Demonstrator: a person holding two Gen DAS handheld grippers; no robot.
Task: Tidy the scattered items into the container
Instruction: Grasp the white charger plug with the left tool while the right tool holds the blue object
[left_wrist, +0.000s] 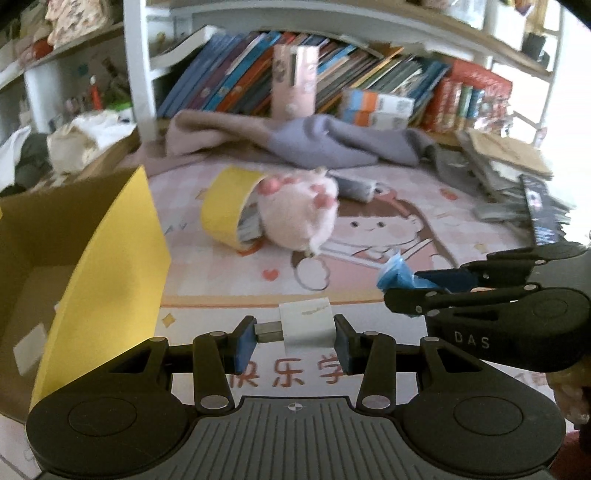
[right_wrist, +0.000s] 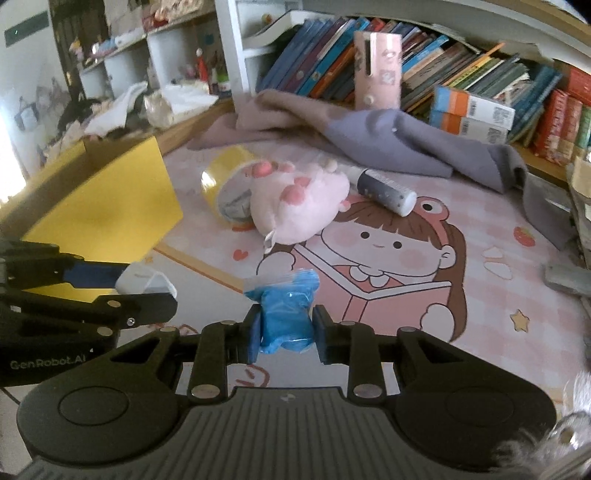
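Observation:
My left gripper (left_wrist: 295, 338) is shut on a white plug adapter (left_wrist: 304, 326), held above the cartoon mat. My right gripper (right_wrist: 284, 332) is shut on a crumpled blue packet (right_wrist: 286, 310). Each gripper shows in the other's view: the right gripper (left_wrist: 400, 291) with the blue packet (left_wrist: 393, 275), the left gripper (right_wrist: 147, 288) with the white adapter (right_wrist: 146, 282). The cardboard box (left_wrist: 40, 236) with a yellow flap (left_wrist: 114, 273) stands at the left. On the mat lie a pink plush toy (right_wrist: 295, 205), a yellow tape roll (right_wrist: 225, 184) and a grey tube (right_wrist: 384, 190).
A grey and mauve cloth (right_wrist: 388, 140) is heaped behind the toys. Rows of books (right_wrist: 461, 77) and a pink carton (right_wrist: 378, 70) fill the shelf at the back. Stacked papers and books (left_wrist: 517, 177) sit at the mat's right edge.

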